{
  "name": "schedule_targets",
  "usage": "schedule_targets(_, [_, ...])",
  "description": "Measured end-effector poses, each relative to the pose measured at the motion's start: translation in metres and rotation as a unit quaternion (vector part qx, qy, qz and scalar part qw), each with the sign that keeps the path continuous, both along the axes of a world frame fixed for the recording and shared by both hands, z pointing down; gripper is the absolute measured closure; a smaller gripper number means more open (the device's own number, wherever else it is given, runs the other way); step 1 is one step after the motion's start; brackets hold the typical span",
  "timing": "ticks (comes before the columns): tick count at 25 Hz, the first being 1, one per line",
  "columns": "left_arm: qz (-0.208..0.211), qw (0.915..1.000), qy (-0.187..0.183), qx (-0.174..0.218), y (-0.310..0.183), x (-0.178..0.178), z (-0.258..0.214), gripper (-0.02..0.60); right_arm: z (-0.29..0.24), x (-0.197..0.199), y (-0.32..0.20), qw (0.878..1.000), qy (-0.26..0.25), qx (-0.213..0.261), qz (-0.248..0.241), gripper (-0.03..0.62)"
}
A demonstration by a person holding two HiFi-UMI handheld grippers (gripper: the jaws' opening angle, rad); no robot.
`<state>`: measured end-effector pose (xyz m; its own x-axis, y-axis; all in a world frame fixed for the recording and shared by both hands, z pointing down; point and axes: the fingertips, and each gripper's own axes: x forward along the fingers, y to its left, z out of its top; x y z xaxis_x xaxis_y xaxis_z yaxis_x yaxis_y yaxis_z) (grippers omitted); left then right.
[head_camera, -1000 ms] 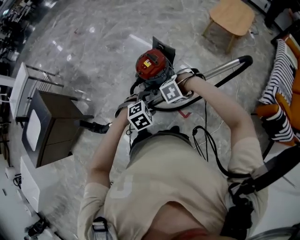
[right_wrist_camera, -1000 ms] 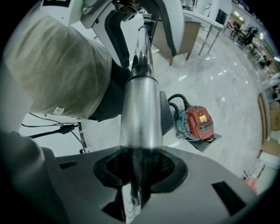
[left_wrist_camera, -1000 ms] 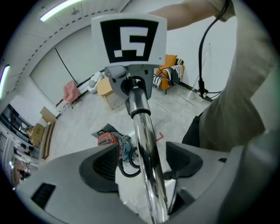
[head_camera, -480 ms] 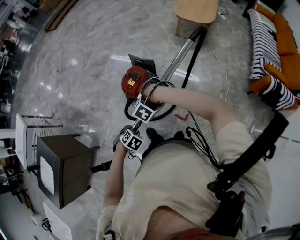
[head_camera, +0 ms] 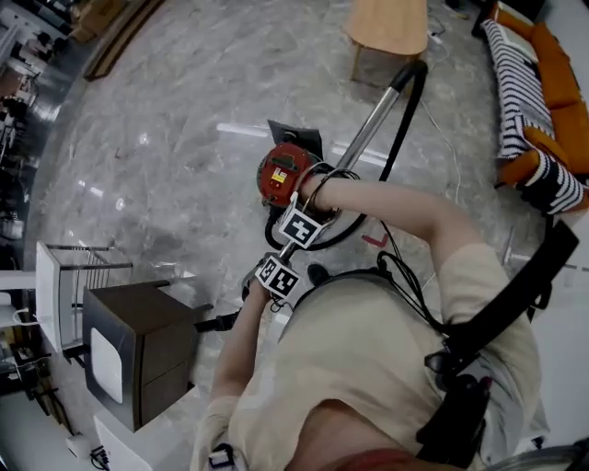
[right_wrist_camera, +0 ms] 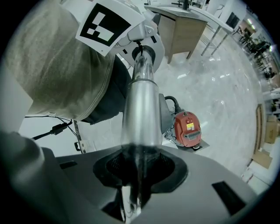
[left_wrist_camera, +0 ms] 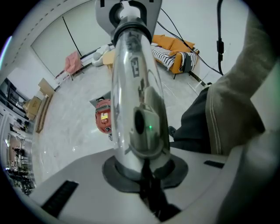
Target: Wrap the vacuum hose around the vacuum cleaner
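Observation:
The red vacuum cleaner [head_camera: 287,173] stands on the marble floor, also seen in the left gripper view [left_wrist_camera: 103,119] and the right gripper view [right_wrist_camera: 187,127]. Its metal wand tube [head_camera: 373,115] slants up and to the right, and the black hose [head_camera: 405,110] hangs from its far end and loops by the cleaner. My right gripper [head_camera: 302,227] is shut on the tube [right_wrist_camera: 142,105] beside the cleaner. Just below it, my left gripper [head_camera: 278,276] has its jaws, which have just been closing, pressed on the same tube [left_wrist_camera: 133,87].
A dark wooden cabinet [head_camera: 138,354] and a white rack [head_camera: 64,285] stand at the left. A light wooden stool [head_camera: 388,28] is at the top, near the wand's far end. A striped and orange sofa [head_camera: 534,83] fills the top right corner.
The wand has swung from pointing right to slanting up. My left gripper came down and closed on the tube below the right gripper, which kept its hold.

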<state>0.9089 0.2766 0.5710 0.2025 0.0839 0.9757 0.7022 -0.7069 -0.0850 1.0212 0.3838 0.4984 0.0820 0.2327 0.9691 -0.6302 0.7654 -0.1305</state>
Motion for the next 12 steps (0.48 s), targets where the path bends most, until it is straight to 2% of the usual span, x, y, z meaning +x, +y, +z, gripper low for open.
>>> schedule_targets(3, [0.008,0.9997,-0.003,-0.023,-0.02,0.014,-0.004,0.556,0.003,0.007,-0.015,1.0,-0.011,0.0,0.026,0.484])
schedule_targets(6, [0.016,0.9992,-0.004,-0.036,-0.028,0.029,-0.007,0.565,0.008,0.021,-0.024,0.999,-0.016,0.002,0.029,0.484])
schedule_targets(11, [0.065,0.9977,0.019,-0.009,-0.049,0.049,-0.011,0.559,0.008,0.039,-0.039,0.999,-0.019,0.003,0.047,0.484])
schedule_targets(12, [0.081,0.9966,0.015,-0.011,-0.052,0.048,-0.013,0.535,0.006,0.042,-0.042,0.998,-0.022,0.0,0.051,0.484])
